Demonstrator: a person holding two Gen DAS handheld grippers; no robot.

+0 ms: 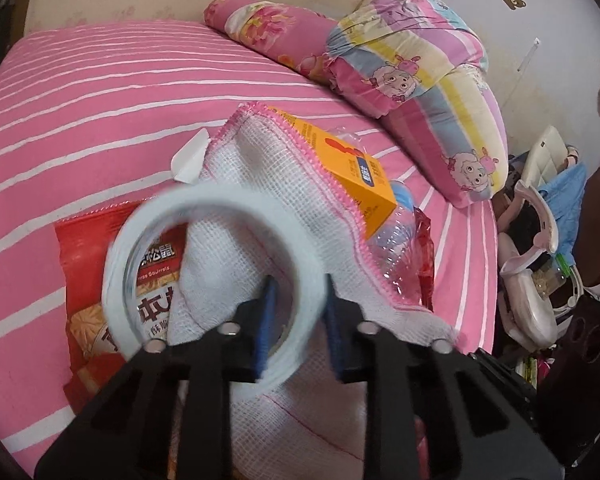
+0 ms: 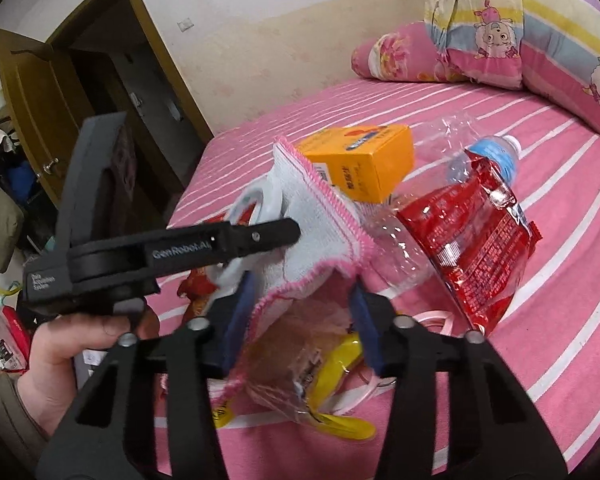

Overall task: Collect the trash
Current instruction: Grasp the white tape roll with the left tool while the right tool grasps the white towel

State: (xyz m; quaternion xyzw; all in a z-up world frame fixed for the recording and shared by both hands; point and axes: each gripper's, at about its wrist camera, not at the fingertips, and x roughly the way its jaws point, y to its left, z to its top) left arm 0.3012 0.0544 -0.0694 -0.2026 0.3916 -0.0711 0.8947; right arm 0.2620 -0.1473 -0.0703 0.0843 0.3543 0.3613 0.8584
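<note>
Tape roll first, since the coming move turns on it. It stands on edge at twelve o'clock from the left tongs, its open hole facing the left wrist camera. One blue pad sits inside the ring and the other outside, so these tongs pinch the ring's wall at its five o'clock side. The left hand is plainly the nearer one and already has the roll. All that looks left for it is carrying the roll to wherever the trash goes, which is not in view.

The roll hangs over the pile on the bed. A red snack packet lies flat at nine o'clock from the roll. The pink-edged cloth runs under it, and the orange box and clear bottle lie at two o'clock.

The right tongs stand part spread around the cloth's lower corner, with a crumpled clear wrapper beneath. I cannot tell whether their pads press on either. A second red packet leans on the bottle at two o'clock from them. A yellow wrapper lies at six o'clock.

Count:
- one tape roll
- one cloth
- one orange box
- one bottle
- two red packets
- one clear wrapper
- one yellow wrapper
</note>
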